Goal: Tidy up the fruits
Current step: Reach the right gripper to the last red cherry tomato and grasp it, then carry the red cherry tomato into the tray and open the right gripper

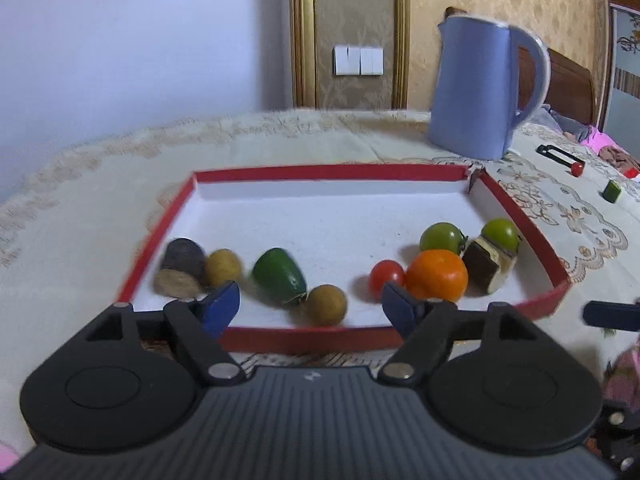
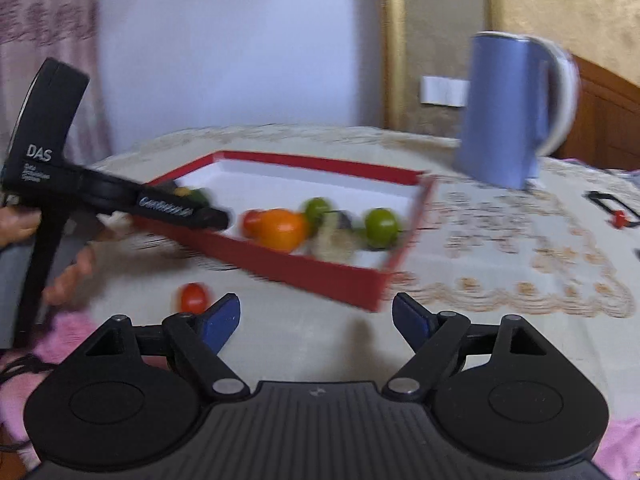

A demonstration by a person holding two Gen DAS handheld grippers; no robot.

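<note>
A red-rimmed white tray [image 1: 400, 171] holds several fruits: an orange [image 1: 438, 275], a red tomato [image 1: 386, 277], two green tomatoes [image 1: 441, 237], a green avocado-like fruit [image 1: 279, 276], two tan balls [image 1: 326, 305] and a cut brown piece [image 1: 486, 266]. My left gripper [image 1: 310, 308] is open and empty at the tray's near rim. My right gripper [image 2: 316, 322] is open and empty, short of the tray [image 2: 320, 276]. A loose red tomato [image 2: 194, 298] lies on the cloth just left of its left finger. The left gripper [image 2: 216, 216] shows there too.
A blue kettle [image 1: 480, 88] stands behind the tray at the right. A black tool with a red tip [image 1: 560, 158] and a small green piece [image 1: 612, 191] lie on the lace tablecloth at the far right. Pink cloth lies at the near edge.
</note>
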